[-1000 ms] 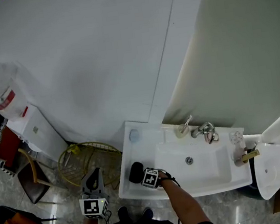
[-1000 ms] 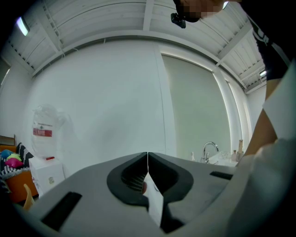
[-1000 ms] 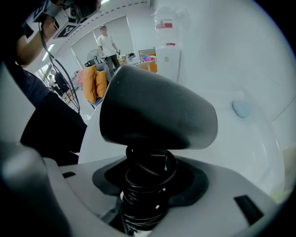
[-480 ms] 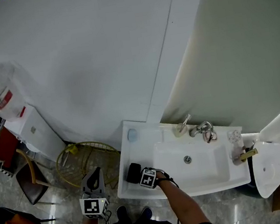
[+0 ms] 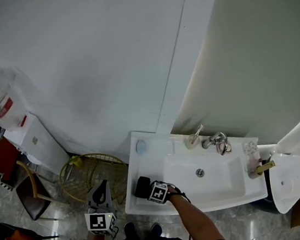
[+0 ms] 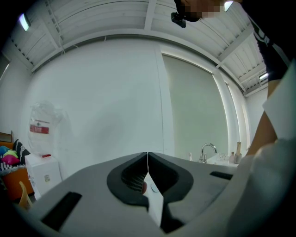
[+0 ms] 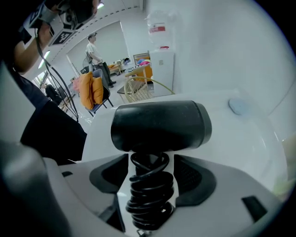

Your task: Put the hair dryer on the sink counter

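The black hair dryer [image 5: 143,186] lies on the front left corner of the white sink counter [image 5: 137,165]. In the right gripper view its barrel [image 7: 159,125] lies crosswise, and its handle, wound with black cord [image 7: 150,194], runs back between the jaws. My right gripper [image 5: 151,190] is around that handle with its jaws opening. A thin gap shows on each side of the cord, so the pads [image 7: 111,173] are off it. My left gripper [image 5: 99,191] hangs over the floor left of the counter. It is shut with nothing in it [image 6: 147,159].
The basin [image 5: 202,178] and faucet [image 5: 217,141] lie right of the dryer, and a small bluish disc [image 5: 141,145] at the counter's back left. A gold wire basket [image 5: 91,175], a water dispenser [image 5: 22,134] and chairs [image 5: 30,192] stand to the left. A person [image 7: 95,51] stands far off.
The right gripper and the dryer stay at the counter's front left corner. The whole head view has drifted slightly. The left gripper has not moved.
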`<state>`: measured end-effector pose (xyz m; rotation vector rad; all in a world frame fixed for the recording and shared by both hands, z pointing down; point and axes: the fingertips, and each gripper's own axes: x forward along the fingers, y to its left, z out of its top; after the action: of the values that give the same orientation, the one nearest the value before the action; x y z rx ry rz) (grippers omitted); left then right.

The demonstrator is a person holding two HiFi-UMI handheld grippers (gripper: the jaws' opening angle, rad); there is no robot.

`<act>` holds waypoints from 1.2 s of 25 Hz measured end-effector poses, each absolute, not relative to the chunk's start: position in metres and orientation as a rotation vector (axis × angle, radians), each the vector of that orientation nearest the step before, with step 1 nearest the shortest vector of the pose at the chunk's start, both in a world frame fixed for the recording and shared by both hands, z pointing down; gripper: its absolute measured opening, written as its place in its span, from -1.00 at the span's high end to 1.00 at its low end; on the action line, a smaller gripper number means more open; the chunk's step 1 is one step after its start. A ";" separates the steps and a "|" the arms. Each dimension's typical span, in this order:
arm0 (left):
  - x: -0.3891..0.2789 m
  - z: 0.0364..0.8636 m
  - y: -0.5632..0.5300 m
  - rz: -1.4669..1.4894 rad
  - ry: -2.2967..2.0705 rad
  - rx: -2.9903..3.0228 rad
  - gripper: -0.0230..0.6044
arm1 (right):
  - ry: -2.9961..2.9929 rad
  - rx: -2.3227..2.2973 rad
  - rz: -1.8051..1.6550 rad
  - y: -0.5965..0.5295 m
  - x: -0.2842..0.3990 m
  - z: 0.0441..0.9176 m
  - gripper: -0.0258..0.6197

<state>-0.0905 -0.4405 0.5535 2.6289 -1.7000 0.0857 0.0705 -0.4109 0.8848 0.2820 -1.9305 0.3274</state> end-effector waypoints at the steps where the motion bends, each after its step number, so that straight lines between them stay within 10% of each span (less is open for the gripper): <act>1: -0.089 0.554 -0.441 0.088 -1.697 2.630 0.84 | -1.933 0.286 0.335 -0.410 0.073 0.883 -0.01; 30: -0.035 0.536 -0.458 0.035 -1.579 2.752 0.84 | -2.579 1.139 0.082 -0.477 0.131 0.614 -0.01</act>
<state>-0.0352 -0.4581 0.5356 2.7521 -1.5794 0.0354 0.1308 -0.4772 0.6141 1.1386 -2.5786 0.0824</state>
